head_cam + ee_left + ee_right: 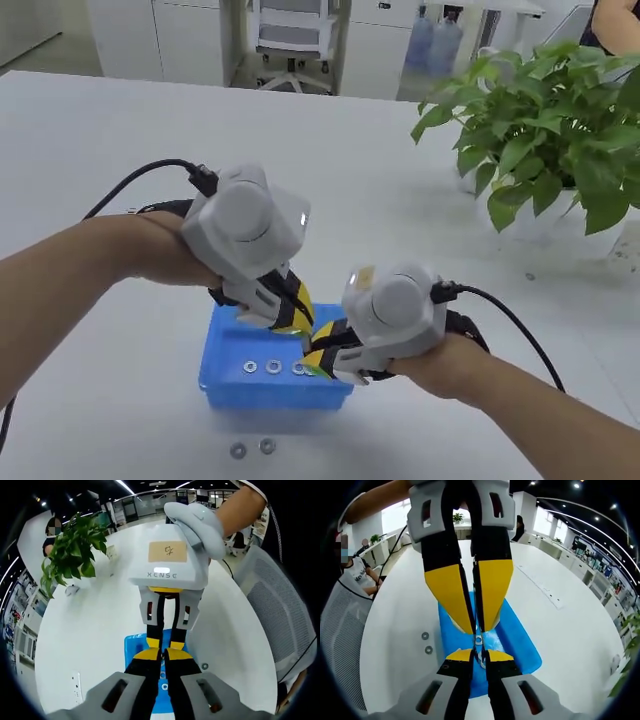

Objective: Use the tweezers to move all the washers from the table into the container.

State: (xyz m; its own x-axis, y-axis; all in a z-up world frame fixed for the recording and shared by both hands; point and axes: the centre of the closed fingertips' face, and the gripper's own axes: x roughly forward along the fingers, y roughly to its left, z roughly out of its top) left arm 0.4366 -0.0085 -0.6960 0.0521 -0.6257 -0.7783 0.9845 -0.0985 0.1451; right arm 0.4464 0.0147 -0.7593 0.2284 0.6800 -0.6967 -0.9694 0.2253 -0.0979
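Right tool (pixel 318 360) clamps tweezers (pixel 480 652) over box (pixel 270 395); left tool (pixel 296 318) grip unclear; 2 washers (pixel 238 451) at box's 6 o'clock.

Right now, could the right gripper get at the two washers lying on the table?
Probably yes: the washers lie uncovered on bare table beside the container, and the right gripper hangs over that container with nothing in between.

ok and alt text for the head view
The left gripper and right gripper converge over a blue container with three washers visible inside; two more washers lie on the white table before it.
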